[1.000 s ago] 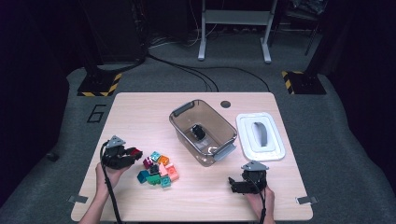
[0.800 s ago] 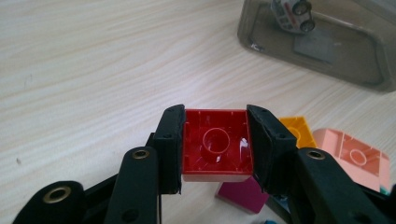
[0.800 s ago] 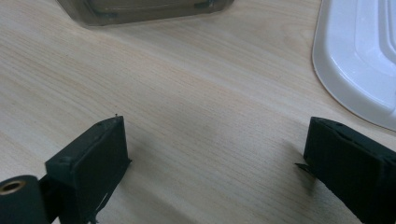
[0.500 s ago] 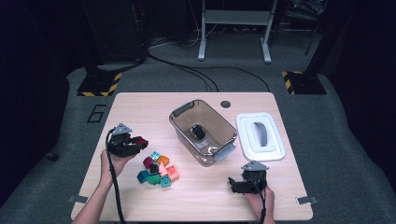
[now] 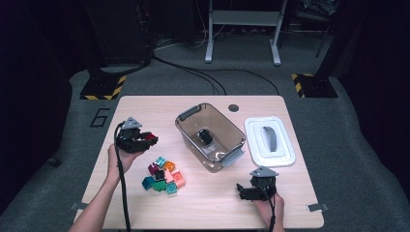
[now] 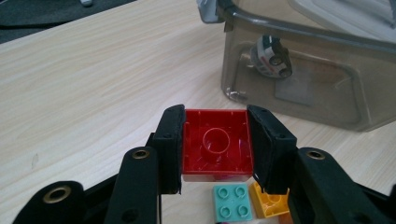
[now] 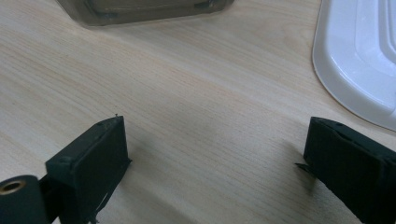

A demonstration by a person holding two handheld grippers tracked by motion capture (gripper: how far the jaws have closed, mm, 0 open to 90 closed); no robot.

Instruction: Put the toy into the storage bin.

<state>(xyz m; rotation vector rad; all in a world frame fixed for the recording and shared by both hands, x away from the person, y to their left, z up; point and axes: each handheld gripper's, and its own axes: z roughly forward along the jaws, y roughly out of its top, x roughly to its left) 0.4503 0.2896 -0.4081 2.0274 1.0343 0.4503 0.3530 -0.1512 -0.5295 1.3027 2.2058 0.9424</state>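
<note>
My left gripper [image 5: 149, 138] is shut on a red brick [image 6: 216, 144], hollow underside facing the camera; the same red brick [image 5: 151, 137] shows at the table's left, lifted above a pile of coloured bricks [image 5: 163, 176]. Below the jaws lie a teal brick [image 6: 232, 209] and an orange brick [image 6: 271, 204]. A clear smoky bin [image 5: 211, 136] stands mid-table with a small black-and-white toy [image 5: 205, 137] inside; that toy [image 6: 272, 55] is seen through the bin wall [image 6: 327, 88]. My right gripper [image 5: 241, 191] rests open near the front right, jaws wide over bare wood [image 7: 210, 116].
A white lid [image 5: 269, 141] lies right of the bin; its edge [image 7: 355, 56] shows in the right gripper view. A round grommet hole [image 5: 233, 108] sits near the table's far edge. Cables and yellow-black floor plates lie beyond the table.
My left gripper has risen and moved away from me, towards the far left, carrying the red brick. The right gripper has stayed put.
</note>
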